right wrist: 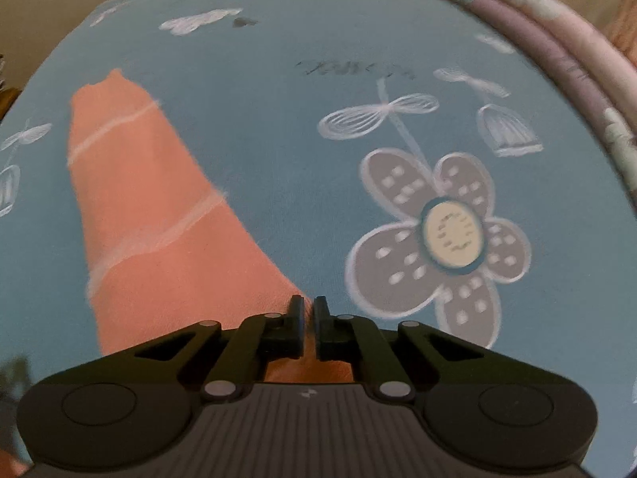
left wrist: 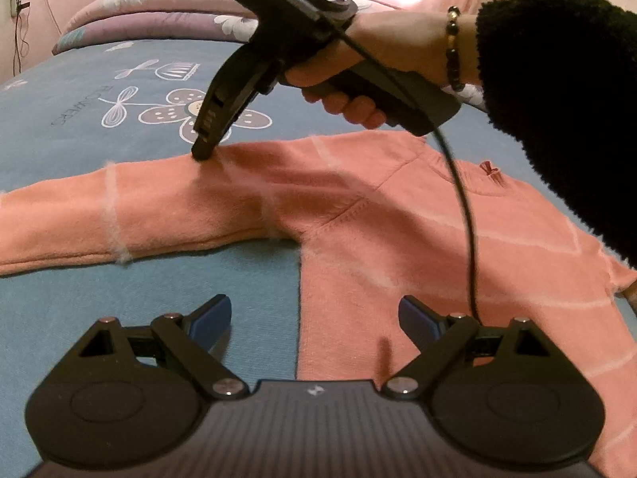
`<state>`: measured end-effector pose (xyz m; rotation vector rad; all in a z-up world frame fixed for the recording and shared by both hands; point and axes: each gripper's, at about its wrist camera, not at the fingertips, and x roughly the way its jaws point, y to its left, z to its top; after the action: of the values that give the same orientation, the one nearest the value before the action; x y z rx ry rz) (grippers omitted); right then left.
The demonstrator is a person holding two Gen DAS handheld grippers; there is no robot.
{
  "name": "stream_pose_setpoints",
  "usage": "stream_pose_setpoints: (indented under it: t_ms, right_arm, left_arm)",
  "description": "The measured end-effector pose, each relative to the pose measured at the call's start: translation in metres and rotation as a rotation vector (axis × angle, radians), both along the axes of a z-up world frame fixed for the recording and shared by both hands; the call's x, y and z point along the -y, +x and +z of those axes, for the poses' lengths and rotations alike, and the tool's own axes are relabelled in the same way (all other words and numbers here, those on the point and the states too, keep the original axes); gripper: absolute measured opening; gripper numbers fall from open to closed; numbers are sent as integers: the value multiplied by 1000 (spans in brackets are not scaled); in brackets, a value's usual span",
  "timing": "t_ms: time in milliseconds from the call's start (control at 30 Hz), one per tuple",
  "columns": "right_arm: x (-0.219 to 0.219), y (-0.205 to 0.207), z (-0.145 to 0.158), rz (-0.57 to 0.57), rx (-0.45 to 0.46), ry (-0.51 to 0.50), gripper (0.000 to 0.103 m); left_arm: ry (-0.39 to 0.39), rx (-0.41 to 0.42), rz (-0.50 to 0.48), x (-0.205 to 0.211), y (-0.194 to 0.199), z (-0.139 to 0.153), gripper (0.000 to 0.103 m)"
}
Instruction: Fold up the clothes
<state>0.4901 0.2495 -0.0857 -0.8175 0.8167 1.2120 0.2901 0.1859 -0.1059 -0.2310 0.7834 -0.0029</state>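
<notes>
A: Where's the right gripper (right wrist: 308, 310)?
B: Its black fingers (right wrist: 295, 320) are pinched together on the near edge of the salmon-pink knitted sleeve with white stripes (right wrist: 151, 215).
A: And the grey printed flower (right wrist: 438, 247)?
B: Right of that sleeve, on the blue bedsheet (right wrist: 258, 119).

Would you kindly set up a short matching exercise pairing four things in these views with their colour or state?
Things:
1. left gripper
2. right gripper
3. sweater
4. bedsheet

States:
A. blue with flower prints
B. shut on the sleeve's edge
C. open, holding nothing
D. salmon pink with pale stripes, lying flat

Pairs: 1-C, 2-B, 3-D, 4-A
</notes>
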Motion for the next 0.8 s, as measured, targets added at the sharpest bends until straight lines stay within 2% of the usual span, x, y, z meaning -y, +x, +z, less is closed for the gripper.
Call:
stream_pose_setpoints:
  t_ms: [33, 100, 167, 233, 300, 400, 433, 467, 533, 600, 633, 667, 700, 800]
  right_arm:
    - [-1, 3, 1, -18, 9, 12, 2]
    - [-4, 10, 3, -78, 58, 43, 1]
    - [-5, 20, 5, -134, 29, 70, 1]
    - [-5, 17, 8, -107, -13, 86, 2]
    - [-6, 8, 13, -44, -57, 102, 7]
    - [-17, -13, 22, 79, -136, 132, 27]
    - [-23, -21, 22, 112, -125, 133, 41]
    - [-30, -28, 21, 135, -105, 126, 50]
    - [-41, -30, 13, 142, -97, 105, 51]
    - [-50, -25, 2, 124, -126, 76, 49]
    - [-53, -24, -1, 121, -142, 72, 40]
    - [-52, -24, -2, 127, -159, 90, 13]
    - [-53, -26, -3, 129, -163, 102, 11]
    - [-56, -31, -1, 111, -95, 112, 10]
  left_arm:
    - [-2, 1, 2, -1, 0, 0, 91]
    - [-1, -1, 12, -1, -1, 1, 91]
    - [-4, -5, 18, -3, -1, 1, 91]
    - [-12, -4, 23, -5, -2, 1, 91]
    - [-11, -3, 27, -5, -2, 1, 91]
    - [-5, -11, 25, -4, -1, 0, 91]
    - [-3, -14, 23, -3, -1, 0, 91]
    - [0, -14, 19, -2, -1, 0, 91]
    - [1, -15, 12, -2, -1, 0, 91]
    - [-6, -17, 11, -4, -2, 0, 91]
    - [-11, -19, 12, -5, -2, 0, 91]
    - [-15, -21, 15, -7, -2, 0, 91]
    - [-20, -22, 19, -8, -2, 0, 91]
    - [-23, -25, 26, -9, -1, -1, 91]
